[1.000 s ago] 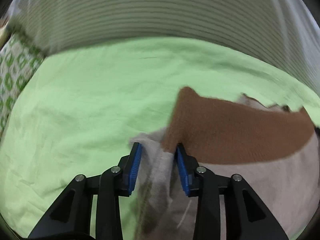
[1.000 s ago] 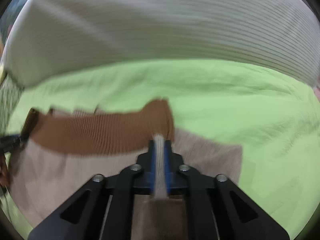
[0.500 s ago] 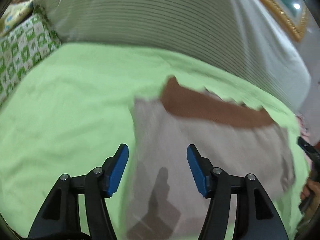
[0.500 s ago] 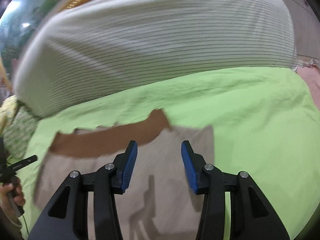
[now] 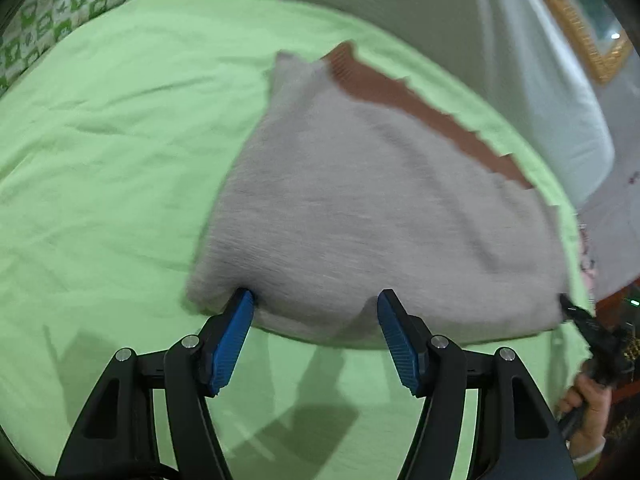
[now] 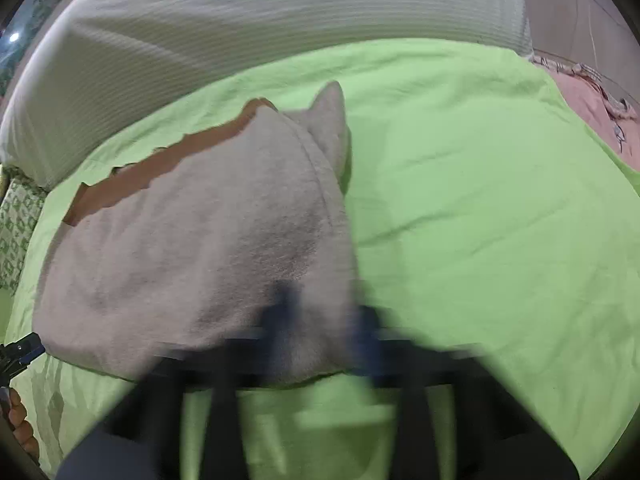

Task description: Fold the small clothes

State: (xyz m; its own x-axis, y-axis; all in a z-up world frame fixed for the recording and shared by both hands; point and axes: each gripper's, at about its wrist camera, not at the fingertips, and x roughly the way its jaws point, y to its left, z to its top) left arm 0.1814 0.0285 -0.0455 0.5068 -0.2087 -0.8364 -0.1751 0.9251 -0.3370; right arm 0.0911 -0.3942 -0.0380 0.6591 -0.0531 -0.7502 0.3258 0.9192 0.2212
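1. The left hand-held gripper (image 5: 314, 312) stands wide, its blue pads (image 5: 230, 342) at the near folded edge of the grey garment (image 5: 360, 208) without pinching it.
2. The right hand-held gripper (image 6: 320, 320), blurred, has just snapped closed onto the garment's near right edge.
3. The garment lies folded on the green bedsheet (image 5: 112, 140), its brown band (image 5: 420, 116) on the far side.
4. A striped pillow (image 6: 240, 32) lies beyond.

A bedroom in a home. A bed covered with a wrinkled light green sheet (image 5: 120, 128) fills most of both views. A large white pillow with fine grey stripes (image 6: 248, 36) lies along its far side, beside a smaller green-and-white patterned cushion (image 5: 52, 12). A gilded picture frame (image 5: 576, 28) hangs on the wall behind.
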